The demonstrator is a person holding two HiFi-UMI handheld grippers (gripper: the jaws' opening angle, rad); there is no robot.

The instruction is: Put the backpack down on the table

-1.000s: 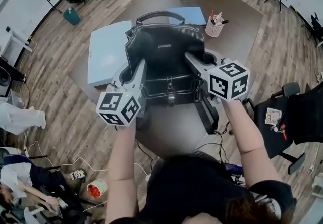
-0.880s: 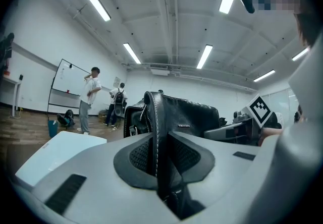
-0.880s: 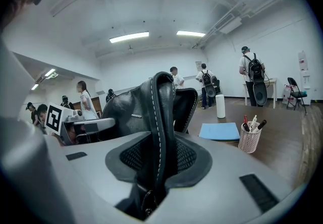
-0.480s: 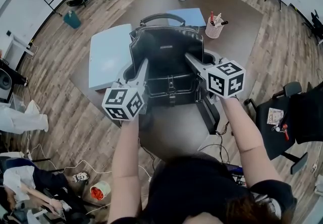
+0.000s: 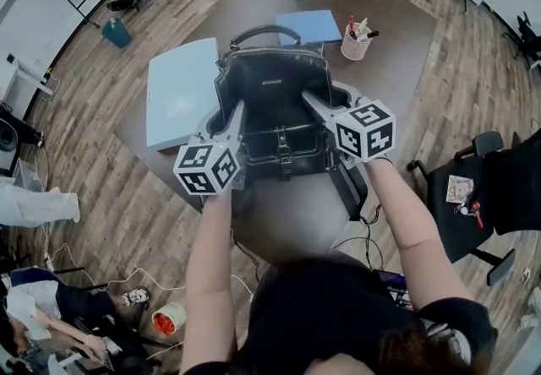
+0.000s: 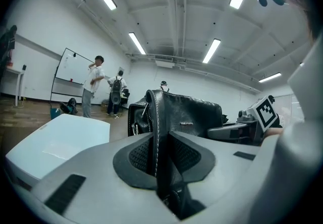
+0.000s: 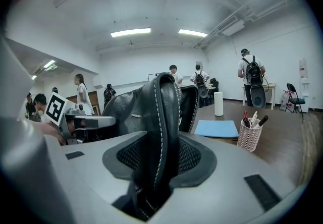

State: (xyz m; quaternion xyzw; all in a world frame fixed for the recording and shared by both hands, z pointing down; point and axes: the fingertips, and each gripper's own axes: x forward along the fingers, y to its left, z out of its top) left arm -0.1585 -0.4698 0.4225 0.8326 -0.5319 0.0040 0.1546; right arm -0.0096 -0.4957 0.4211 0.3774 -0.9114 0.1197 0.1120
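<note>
**Head view.** Over a round brown table (image 5: 397, 44), the black leather backpack (image 5: 275, 90) stands upright, top handle away from the person. A pale blue case (image 5: 177, 86) lies just beside it on the left. A blue folder (image 5: 308, 25) and a pen cup (image 5: 356, 42) lie behind it. The left gripper (image 5: 236, 110) and right gripper (image 5: 309, 99) flank the bag, one on each side edge. The base appears to sit at, or just above, the tabletop, near the table's front rim; contact cannot be confirmed.

**Left gripper view.** The left gripper (image 6: 161, 155) pinches a stitched leather edge of the backpack (image 6: 192, 114). Both ribbed pads touch the leather, though the jaws are beginning to open.

**Right gripper view.** The right gripper (image 7: 159, 160) pinches the matching edge of the backpack (image 7: 131, 107). A thick fold fills the gap between its pads, and its jaws are opening more markedly.

**Technique.**
- The two sides should come down level, so that the base meets the table flat.
- Both releases are best timed together. With the right side loosening faster, the bag could sag or twist toward that side.
- The grippers should draw straight back along the edges, so that the stitched folds are not dragged.
- The bag stands close to the front rim, so a nudge toward the person risks tipping it off.
</note>
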